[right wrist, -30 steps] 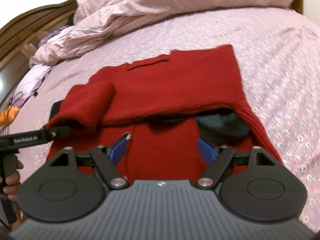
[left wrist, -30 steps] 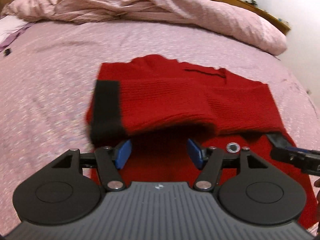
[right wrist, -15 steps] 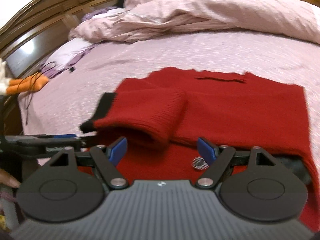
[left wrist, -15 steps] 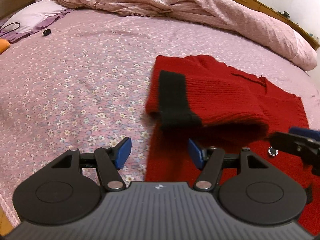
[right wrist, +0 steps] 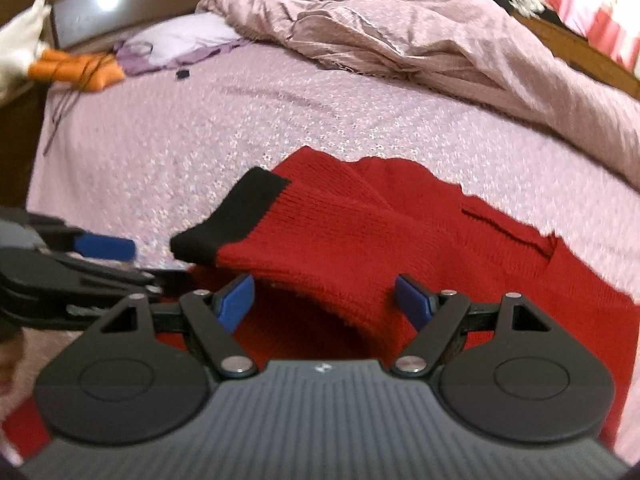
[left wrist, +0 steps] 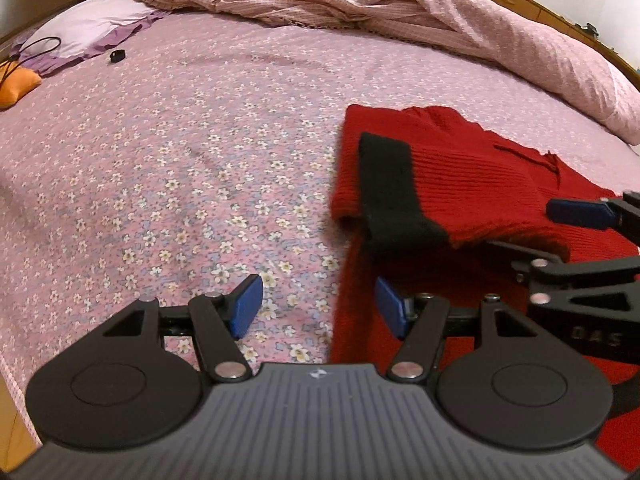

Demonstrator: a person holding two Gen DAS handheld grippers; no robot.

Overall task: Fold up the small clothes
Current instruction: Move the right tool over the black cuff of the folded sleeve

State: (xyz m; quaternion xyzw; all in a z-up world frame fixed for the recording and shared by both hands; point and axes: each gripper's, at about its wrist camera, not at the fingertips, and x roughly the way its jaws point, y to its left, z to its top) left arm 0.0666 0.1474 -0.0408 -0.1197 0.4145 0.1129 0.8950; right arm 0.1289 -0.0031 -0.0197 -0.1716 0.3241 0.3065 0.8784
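A small red knit sweater (left wrist: 472, 184) lies on the floral pink bedsheet (left wrist: 180, 160). One sleeve with a black cuff (left wrist: 392, 192) is folded across its body; the sleeve shows in the right wrist view (right wrist: 320, 232) with its cuff (right wrist: 236, 216). My left gripper (left wrist: 318, 312) is open and empty, low over the sweater's left edge. My right gripper (right wrist: 326, 304) is open and empty, just in front of the folded sleeve. Each gripper shows in the other's view, the right one (left wrist: 576, 240) at the right edge, the left one (right wrist: 80, 264) at the left edge.
A crumpled pink duvet (left wrist: 380, 12) lies across the far side of the bed. A lilac pillow (left wrist: 88, 28), an orange item (left wrist: 16, 84) with a black cable and a small black object (left wrist: 117, 55) lie at the far left. A wooden headboard (right wrist: 100, 8) stands behind.
Both grippers have swung left and pulled back along the sweater. More bare bedsheet shows on the left. The sleeve stays folded across the body. Both grippers stay open.
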